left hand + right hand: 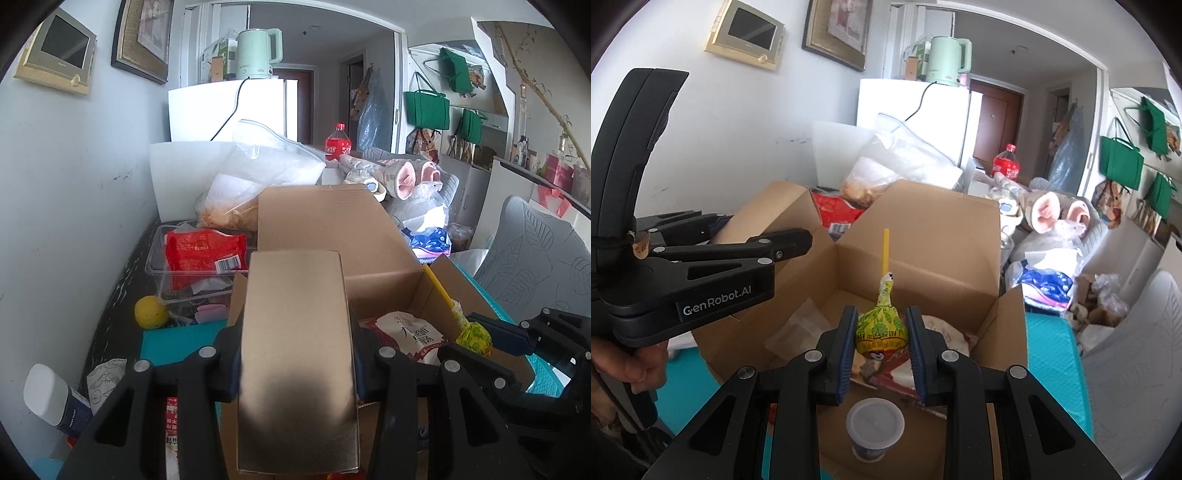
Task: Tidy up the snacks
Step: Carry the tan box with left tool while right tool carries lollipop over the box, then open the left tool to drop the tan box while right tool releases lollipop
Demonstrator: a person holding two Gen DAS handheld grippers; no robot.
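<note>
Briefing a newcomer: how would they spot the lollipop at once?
Find the open cardboard box on the teal mat. Above it, the right claw grips the lollipop; its yellow-green wrapper and upright yellow stick set it apart from the flat packets below.

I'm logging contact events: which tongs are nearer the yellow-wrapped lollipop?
Right. The right tongs clamp the yellow-wrapped lollipop over the open cardboard box; the left tongs hold a box flap beside it.

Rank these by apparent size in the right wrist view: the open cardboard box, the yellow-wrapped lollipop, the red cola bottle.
1. Open brown cardboard box, largest by far.
2. Yellow-wrapped lollipop with its stick, held in the right gripper.
3. Red cola bottle, which looks smallest only because it stands far back.
</note>
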